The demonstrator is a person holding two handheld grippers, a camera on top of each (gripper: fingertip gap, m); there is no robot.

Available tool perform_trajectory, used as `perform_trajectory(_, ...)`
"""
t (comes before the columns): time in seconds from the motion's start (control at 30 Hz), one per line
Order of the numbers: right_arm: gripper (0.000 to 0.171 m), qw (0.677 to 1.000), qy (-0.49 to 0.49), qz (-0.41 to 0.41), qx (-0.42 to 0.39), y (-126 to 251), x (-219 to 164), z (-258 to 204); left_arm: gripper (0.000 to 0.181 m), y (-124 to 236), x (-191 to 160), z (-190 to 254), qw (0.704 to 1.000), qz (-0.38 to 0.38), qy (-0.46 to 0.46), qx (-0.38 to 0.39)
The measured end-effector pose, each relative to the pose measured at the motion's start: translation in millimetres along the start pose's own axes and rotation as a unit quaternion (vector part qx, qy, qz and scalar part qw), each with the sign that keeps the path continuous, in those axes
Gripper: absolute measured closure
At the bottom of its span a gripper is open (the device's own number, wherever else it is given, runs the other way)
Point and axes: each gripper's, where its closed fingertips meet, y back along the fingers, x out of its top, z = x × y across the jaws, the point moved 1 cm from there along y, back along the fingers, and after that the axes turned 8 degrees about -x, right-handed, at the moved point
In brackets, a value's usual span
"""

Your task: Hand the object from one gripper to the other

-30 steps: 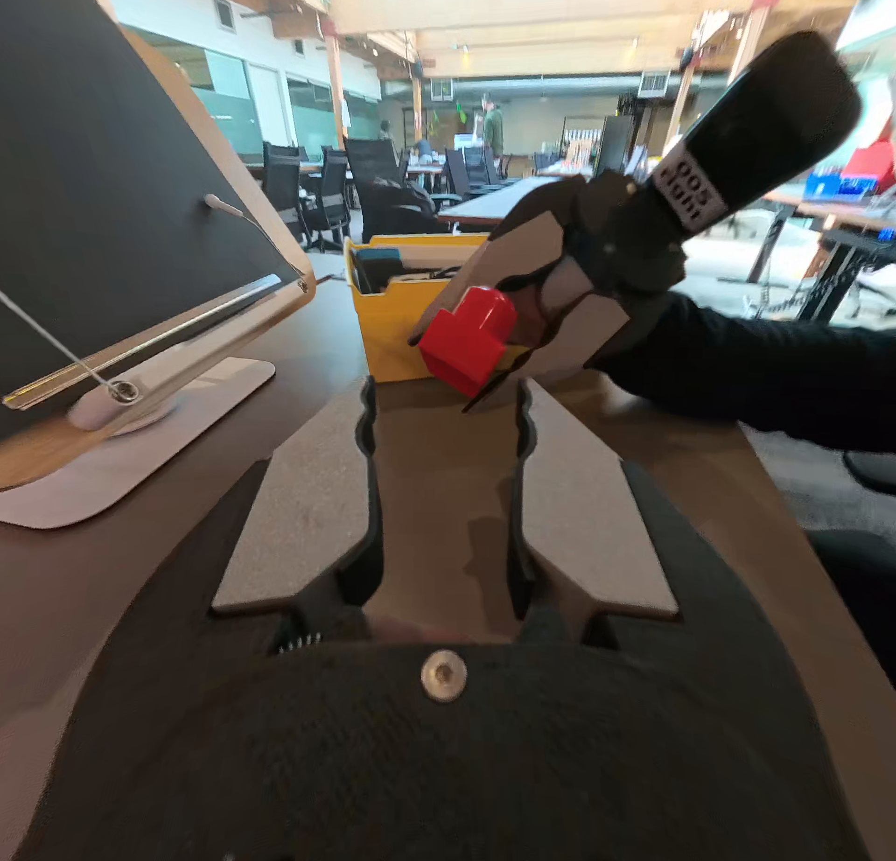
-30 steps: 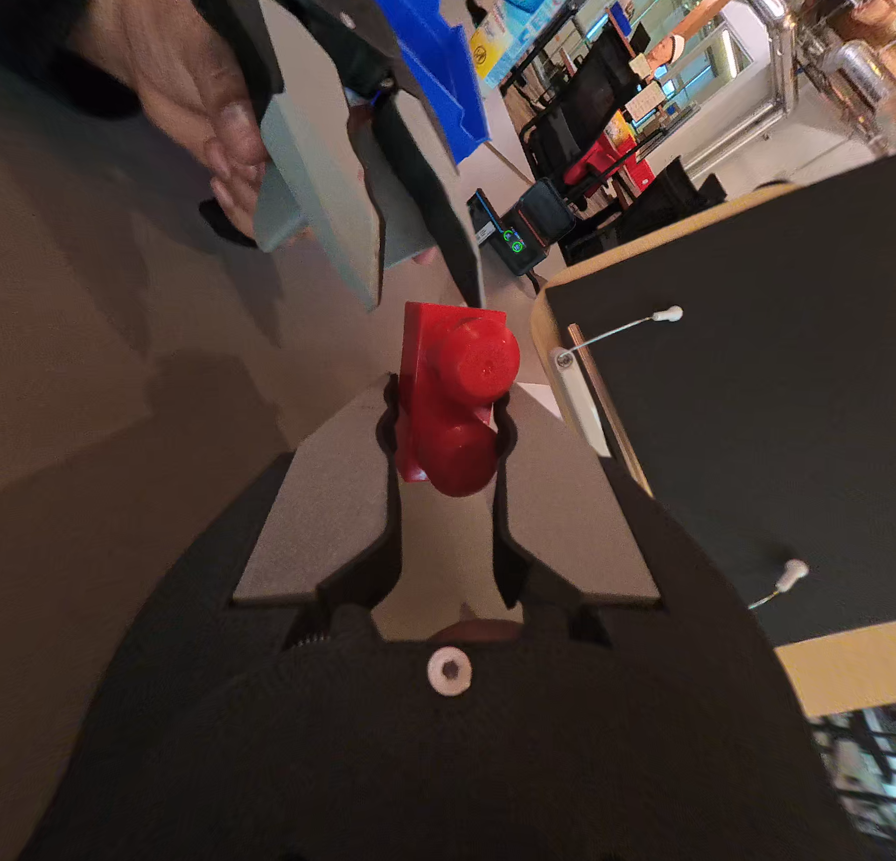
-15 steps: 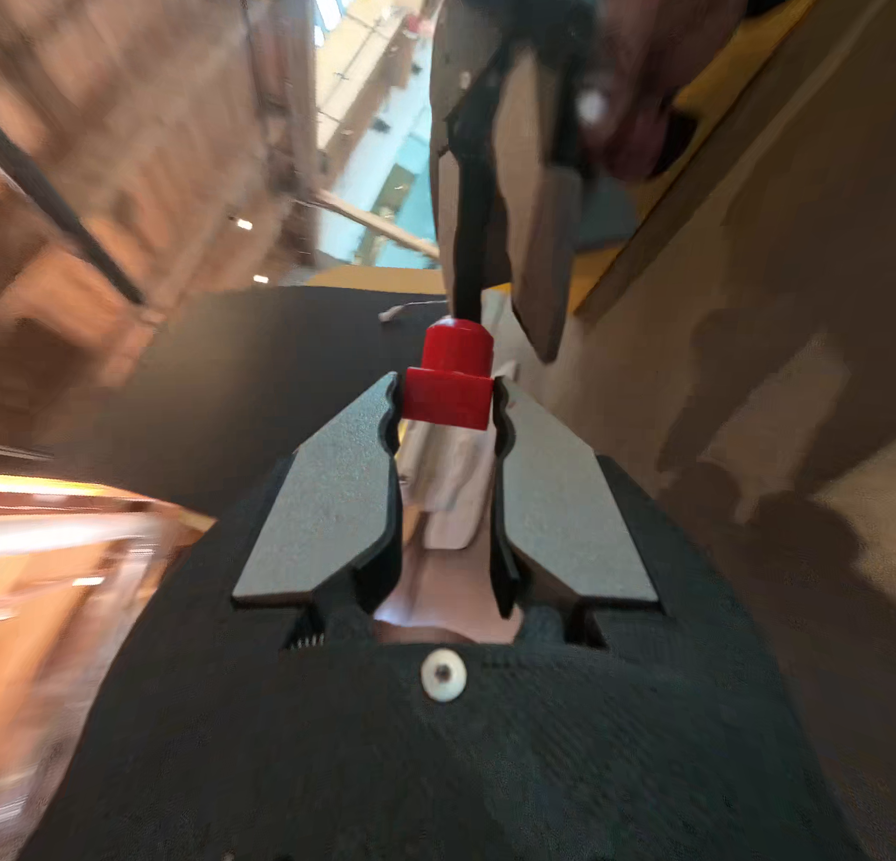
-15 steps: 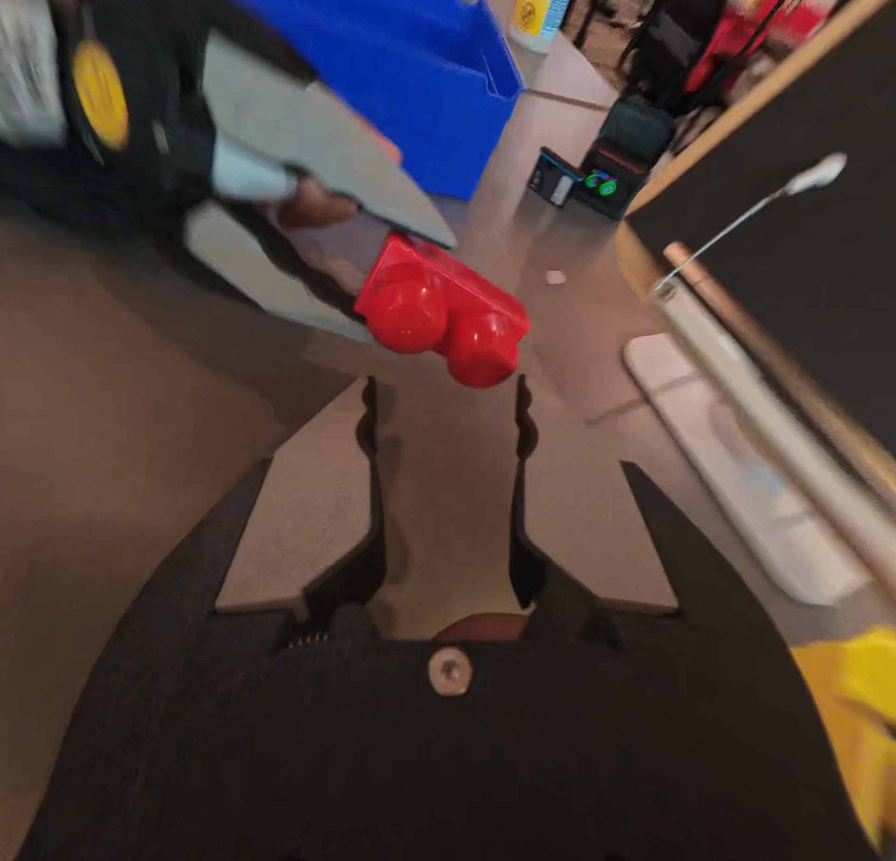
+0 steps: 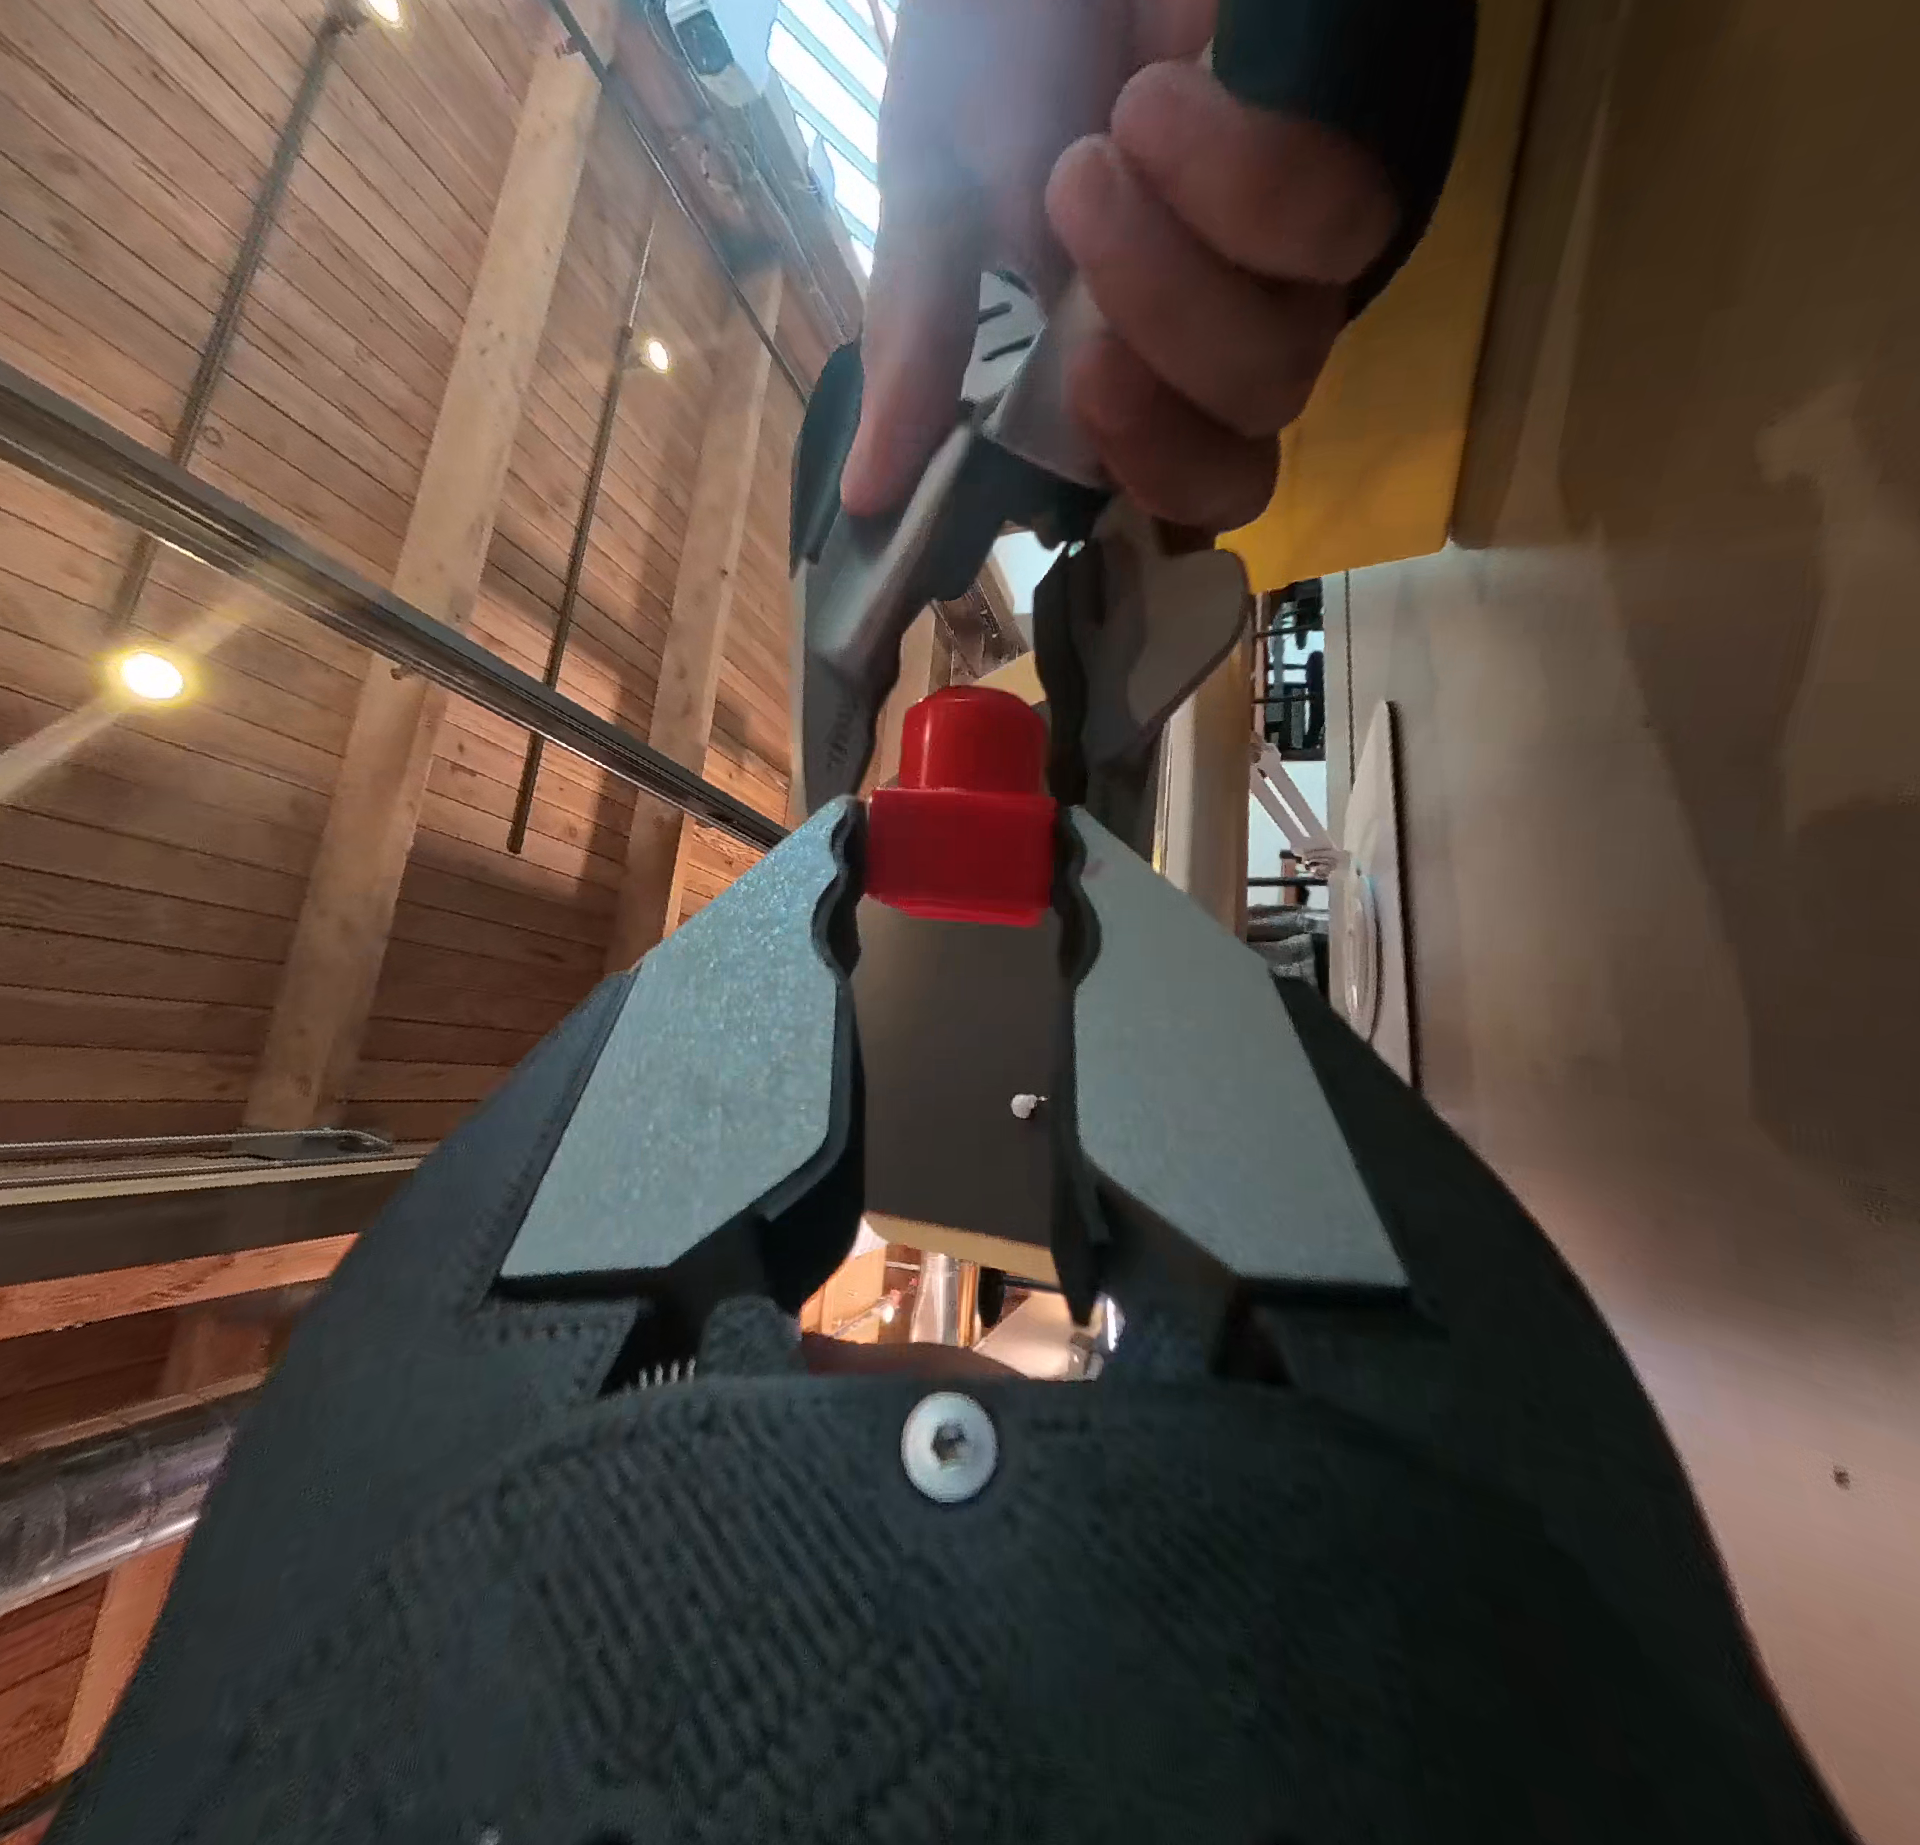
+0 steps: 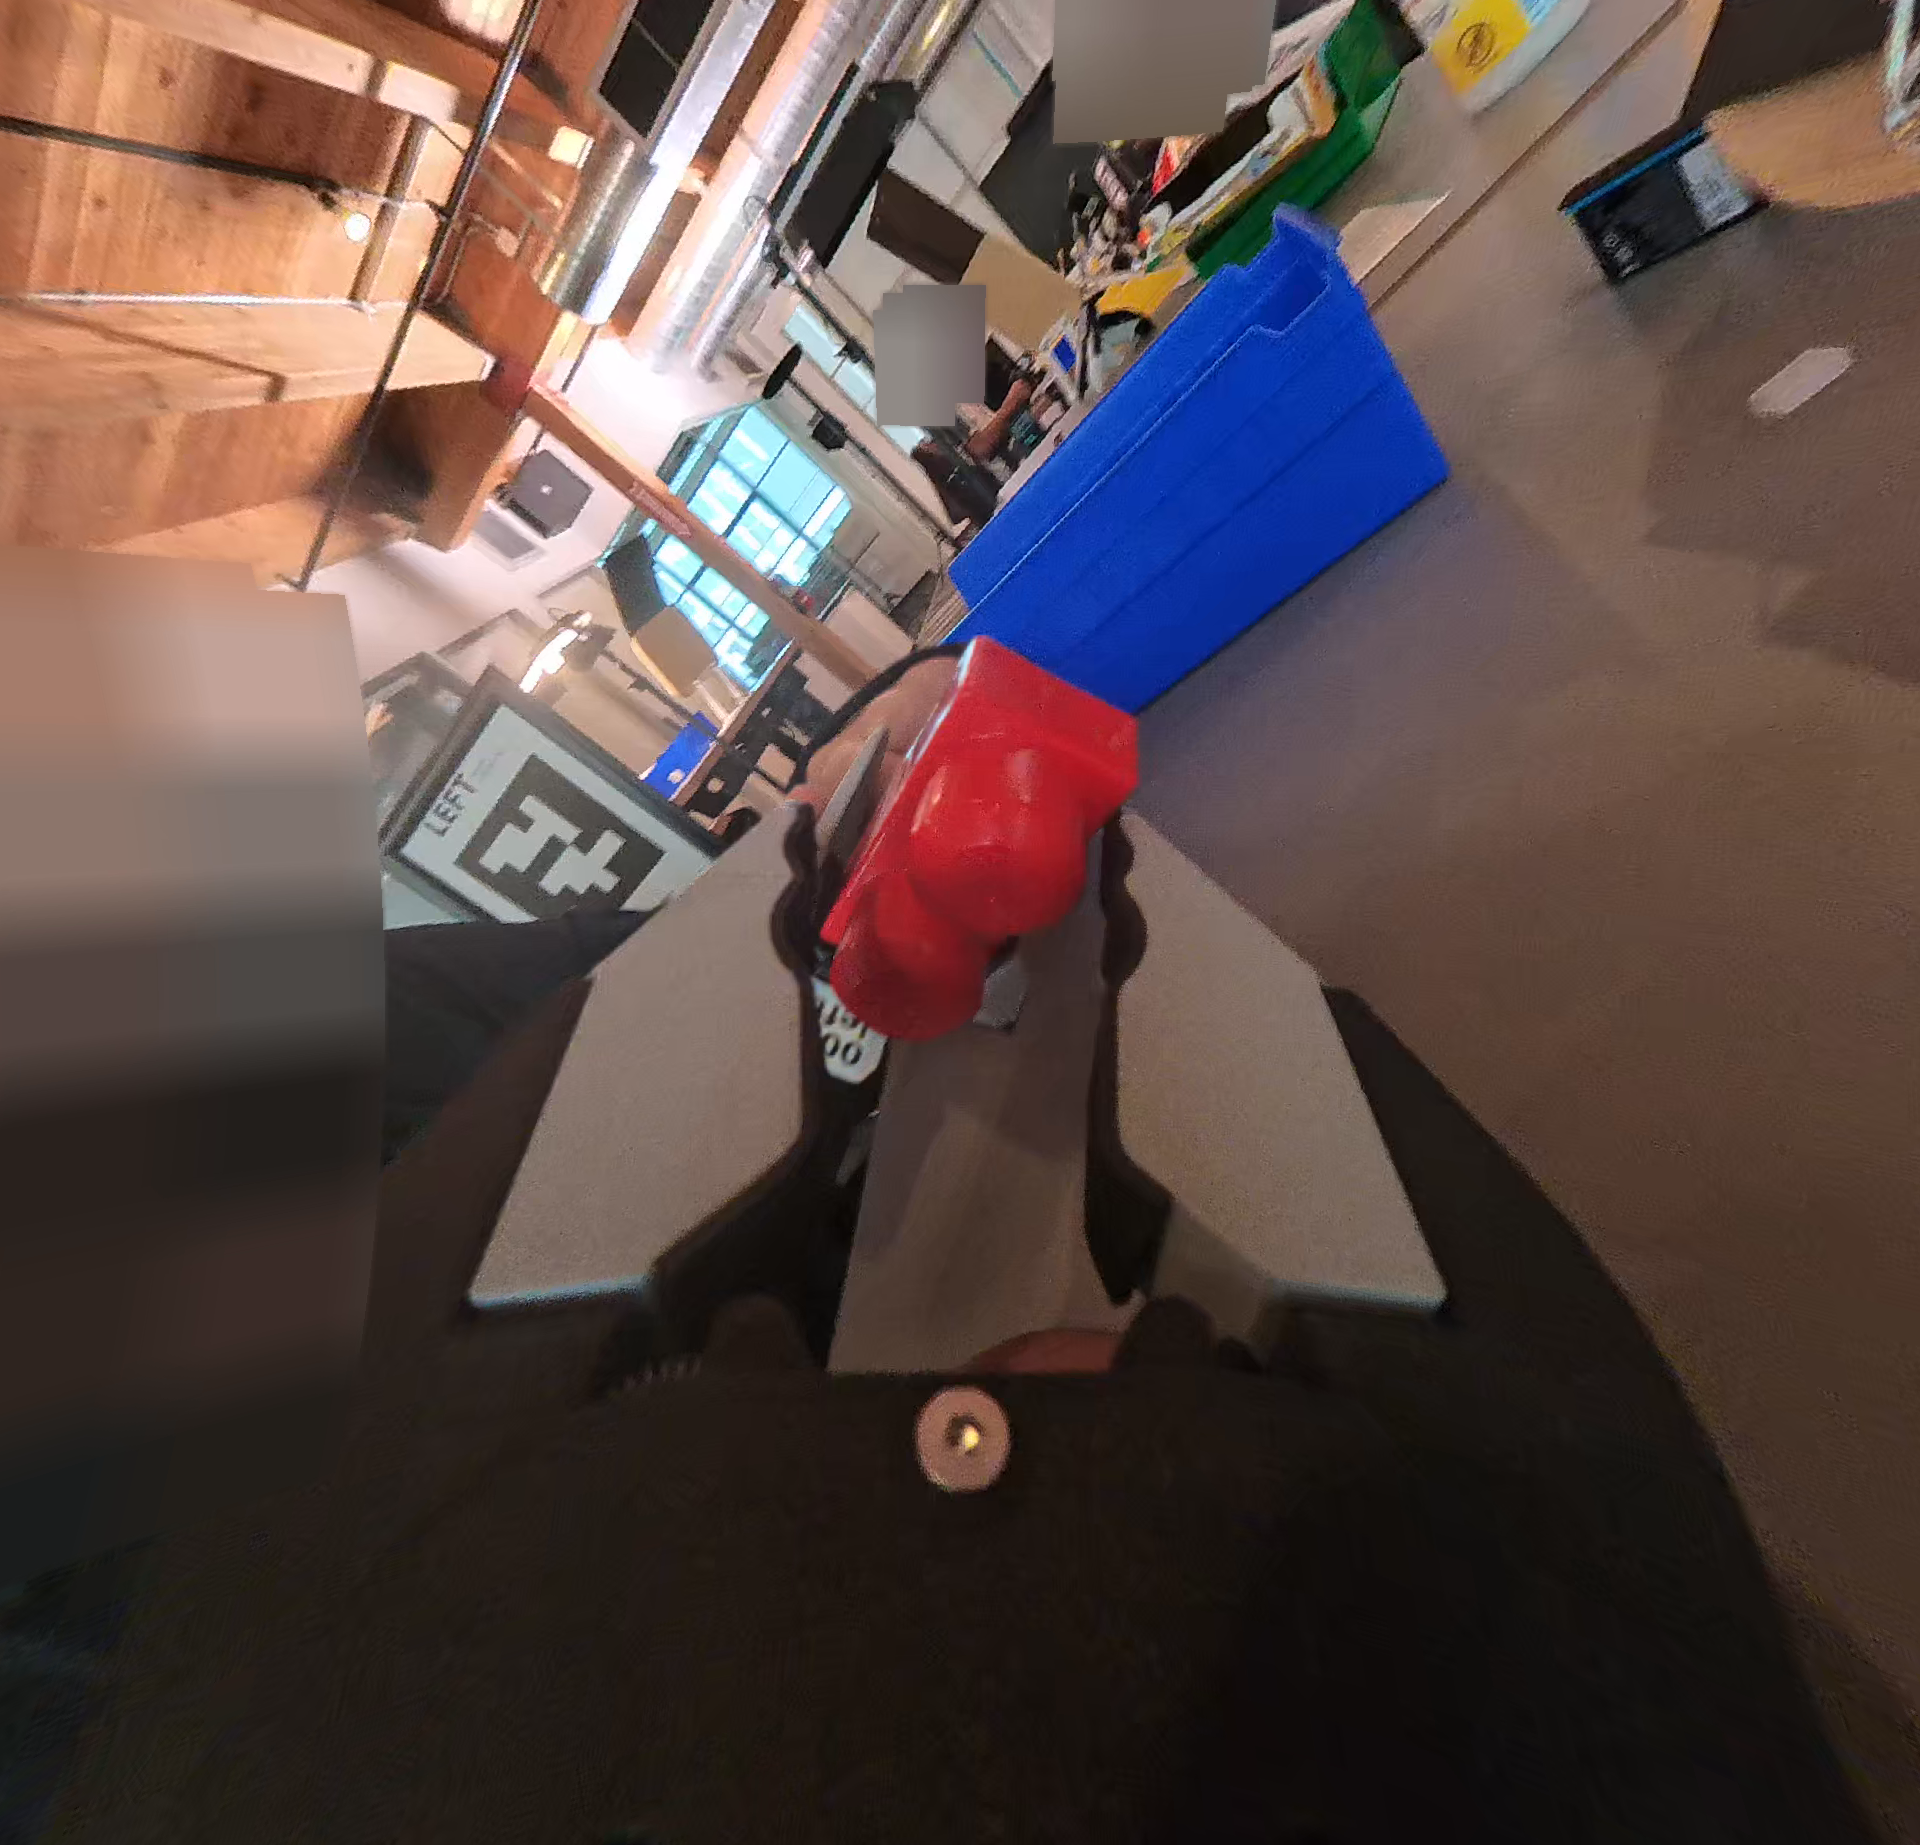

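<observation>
Brown table [image 6: 1558, 860], blue bin [image 6: 1226, 507] contents hidden; left gripper [image 5: 958, 860] fingers clamp red block [image 5: 961, 850]; right gripper [image 6: 951, 922] unclear.

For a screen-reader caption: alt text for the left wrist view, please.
The left gripper clamps a red plastic studded block at its fingertips. The right gripper, held in a hand, straddles the block's stud against a wooden ceiling.

Left wrist cam tilts up toward wooden plank ceiling [image 5: 312, 445]; right wrist cam rolled sideways over grey-brown tabletop [image 6: 1558, 860]. Both v. close, sharing two-stud red plastic block [image 5: 961, 824] [image 6: 977, 860].
</observation>
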Motion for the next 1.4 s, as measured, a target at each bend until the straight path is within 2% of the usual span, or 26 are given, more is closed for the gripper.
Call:
perform_trajectory(0.03, 0.13, 1.0, 0.012, 0.005, -0.008, -0.1, 1.5, 1.7, 0.148, 0.1, 1.9, -1.5, 1.0, 0.001, -0.002, 0.006)
perform_trajectory(0.17, 0.137, 0.997, 0.052, 0.048, -0.032, 10.9, 16.0, 2.5, 0.15, -1.6, 3.9, 3.6, 0.996, 0.008, 0.087, -0.025)
perform_trajectory(0.2, 0.138, 0.994, 0.076, 0.066, -0.052, 17.5, 23.0, 4.1, 0.156, -0.7, 2.1, 3.1, 0.989, 0.018, 0.145, -0.034)
perform_trajectory(0.23, 0.138, 0.988, 0.111, 0.078, -0.073, 24.6, 28.3, 4.3, 0.154, 1.8, 2.4, 4.5, 0.97, 0.043, 0.231, -0.064)
perform_trajectory(0.27, 0.138, 0.979, 0.157, 0.08, -0.102, 30.5, 31.0, 4.8, 0.149, 5.9, 4.7, 4.9, 0.934, 0.08, 0.332, -0.106)
perform_trajectory(0.33, 0.138, 0.948, 0.265, 0.058, -0.167, 36.9, 29.7, 5.4, 0.144, 13.8, 5.4, 1.9, 0.831, 0.143, 0.505, -0.183)
perform_trajectory(0.37, 0.138, 0.93, 0.315, 0.044, -0.185, 36.5, 26.9, 2.4, 0.136, 15.2, 1.7, -0.8, 0.784, 0.156, 0.565, -0.205)
perform_trajectory(0.43, 0.138, 0.885, 0.425, 0.023, -0.186, 28.6, 16.0, -14.2, 0.133, 13.7, -10.6, -9.1, 0.715, 0.17, 0.646, -0.206)
perform_trajectory(0.47, 0.138, 0.855, 0.483, 0.009, -0.186, 22.9, 7.0, -21.3, 0.133, 13.1, -13.6, -9.3, 0.687, 0.175, 0.672, -0.214)
perform_trajectory(0.53, 0.138, 0.785, 0.581, -0.041, -0.209, 13.3, -12.9, -20.4, 0.13, 14.9, -13.7, -9.9, 0.652, 0.189, 0.697, -0.231)
perform_trajectory(0.57, 0.138, 0.759, 0.612, -0.065, -0.214, 8.6, -22.4, -17.3, 0.134, 18.2, -9.8, -11.0, 0.637, 0.207, 0.702, -0.243)
perform_trajectory(0.63, 0.138, 0.732, 0.634, -0.101, -0.227, 0.6, -34.3, -9.7, 0.138, 23.0, -1.3, -9.6, 0.623, 0.226, 0.699, -0.268)
perform_trajectory(0.7, 0.138, 0.725, 0.637, -0.118, -0.234, -5.7, -40.5, -5.2, 0.138, 23.6, 5.5, -4.1, 0.634, 0.222, 0.684, -0.285)
perform_trajectory(0.77, 0.138, 0.729, 0.636, -0.115, -0.225, -7.4, -41.9, -7.5, 0.127, 25.9, 11.6, 2.6, 0.652, 0.217, 0.661, -0.302)
perform_trajectory(0.87, 0.138, 0.773, 0.6, -0.071, -0.194, -1.2, -30.6, -21.5, 0.112, 26.5, 12.6, 11.1, 0.664, 0.201, 0.645, -0.321)
perform_trajectory(0.97, 0.138, 0.81, 0.573, -0.037, -0.119, -0.9, -33.0, -44.1, 0.123, 26.1, 18.5, 6.1, 0.676, 0.219, 0.635, -0.302)
perform_trajectory(1.07, 0.138, 0.809, 0.574, -0.045, -0.115, -5.3, -38.3, -42.2, 0.134, 29.1, 28.5, -4.1, 0.672, 0.25, 0.633, -0.291)
perform_trajectory(1.1, 0.139, 0.814, 0.569, -0.04, -0.113, -6.3, -38.1, -43.0, 0.138, 27.2, 26.8, -2.3, 0.681, 0.241, 0.629, -0.288)
perform_trajectory(1.13, 0.139, 0.821, 0.556, -0.039, -0.123, -6.1, -35.6, -40.0, 0.14, 25.2, 23.2, -1.2, 0.699, 0.231, 0.617, -0.28)
perform_trajectory(1.17, 0.14, 0.829, 0.539, -0.035, -0.147, -4.4, -29.5, -33.7, 0.143, 20.6, 13.8, -0.2, 0.732, 0.203, 0.597, -0.257)
perform_trajectory(1.2, 0.136, 0.839, 0.516, -0.036, -0.166, -2.0, -24.1, -27.6, 0.145, 15.5, 1.2, 0.6, 0.785, 0.164, 0.556, -0.219)
perform_trajectory(1.23, 0.121, 0.855, 0.489, -0.044, -0.167, 1.1, -22.2, -23.7, 0.145, 11.4, -14.1, 0.4, 0.854, 0.112, 0.48, -0.164)
perform_trajectory(1.27, 0.116, 0.874, 0.455, -0.045, -0.164, 4.0, -18.9, -21.2, 0.145, 10.4, -25.1, -0.6, 0.915, 0.066, 0.379, -0.117)
perform_trajectory(1.3, 0.112, 0.895, 0.417, -0.042, -0.15, 5.8, -16.7, -21.5, 0.145, 10.2, -31.6, -1.4, 0.951, 0.033, 0.294, -0.085)
perform_trajectory(1.37, 0.089, 0.932, 0.349, -0.048, -0.091, 6.8, -19.3, -29.0, 0.145, 8.9, -36.9, -5.3, 0.976, 0.005, 0.213, -0.051)
perform_trajectory(1.4, 0.084, 0.942, 0.323, -0.048, -0.077, 6.2, -18.7, -30.0, 0.146, 7.5, -39.2, -6.0, 0.982, -0.006, 0.184, -0.04)
